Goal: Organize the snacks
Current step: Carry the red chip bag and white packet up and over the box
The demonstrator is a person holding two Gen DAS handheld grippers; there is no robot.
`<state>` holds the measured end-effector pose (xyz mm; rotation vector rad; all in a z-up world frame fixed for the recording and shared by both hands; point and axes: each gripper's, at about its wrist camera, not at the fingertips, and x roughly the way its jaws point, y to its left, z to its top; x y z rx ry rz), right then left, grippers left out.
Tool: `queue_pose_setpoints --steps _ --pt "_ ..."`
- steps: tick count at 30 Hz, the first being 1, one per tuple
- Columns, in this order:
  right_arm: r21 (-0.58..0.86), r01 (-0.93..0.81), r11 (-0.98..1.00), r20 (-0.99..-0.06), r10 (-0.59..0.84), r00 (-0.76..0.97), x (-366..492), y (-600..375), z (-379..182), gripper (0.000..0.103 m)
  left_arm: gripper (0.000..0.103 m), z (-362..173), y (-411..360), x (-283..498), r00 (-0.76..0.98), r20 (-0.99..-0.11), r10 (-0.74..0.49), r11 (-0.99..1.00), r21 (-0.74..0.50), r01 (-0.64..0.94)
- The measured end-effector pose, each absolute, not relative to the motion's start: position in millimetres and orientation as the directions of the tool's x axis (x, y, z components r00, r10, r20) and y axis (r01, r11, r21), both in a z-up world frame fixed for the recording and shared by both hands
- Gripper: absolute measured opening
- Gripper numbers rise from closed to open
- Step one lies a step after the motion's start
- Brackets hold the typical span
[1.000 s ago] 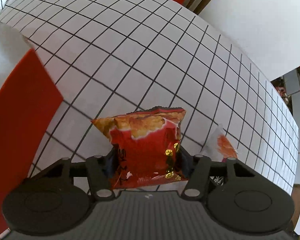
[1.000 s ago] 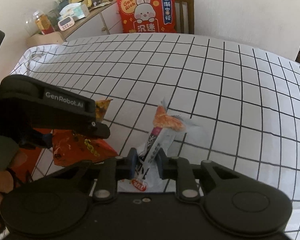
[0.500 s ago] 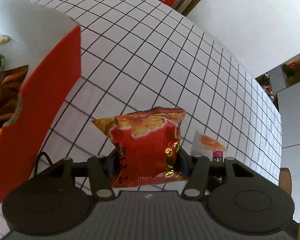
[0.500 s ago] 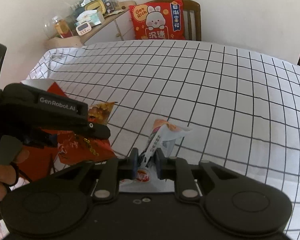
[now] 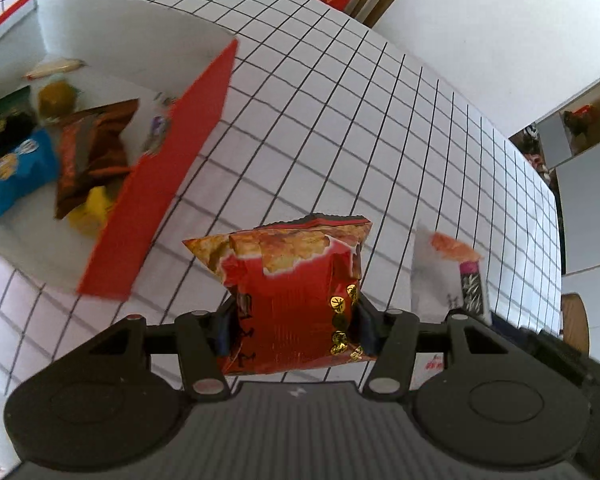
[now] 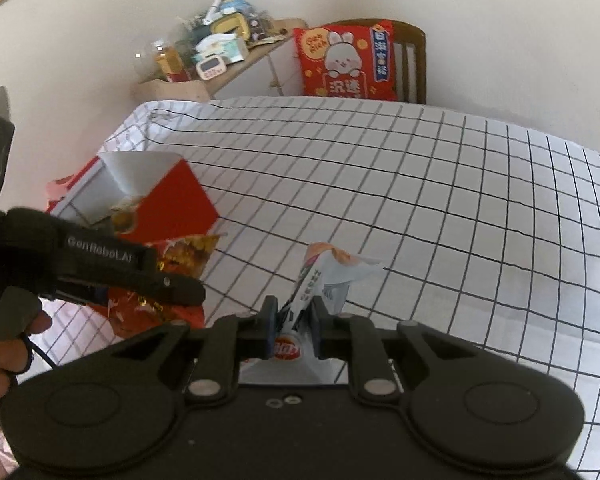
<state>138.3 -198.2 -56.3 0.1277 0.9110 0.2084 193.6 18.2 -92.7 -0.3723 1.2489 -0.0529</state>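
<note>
Red snack bag [image 5: 296, 296] btwn L fingers [image 5: 225, 330]

My left gripper [image 5: 296, 322] holds a snack bag [image 5: 292, 280] above the surface [image 5: 340, 128], and my right gripper [image 6: 292, 322], to its right, holds a thin packet [image 6: 320, 276]. To my left on the surface stands an open box [image 5: 160, 184], with several snack packs [image 5: 88, 156] lying in it. Beyond the far edge of the surface stands a chair [image 6: 414, 60] with a cushion [image 6: 344, 60] on it; left of the chair is a cluttered shelf [image 6: 216, 56].
</note>
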Motion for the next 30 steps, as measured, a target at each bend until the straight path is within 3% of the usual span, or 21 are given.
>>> queue_pose_setpoints --steps 10,30 --pt "0.217 -0.212 0.953 -0.743 0.302 0.598 128 -162 -34 0.015 0.055 -65 53 155 0.362 -0.906 -0.218 0.942 -0.292 -0.166" --pt "0.218 -0.373 0.902 -0.700 0.411 0.584 156 -59 -18 0.015 0.055 -30 170 142 0.460 -0.887 -0.038 0.934 -0.195 -0.299"
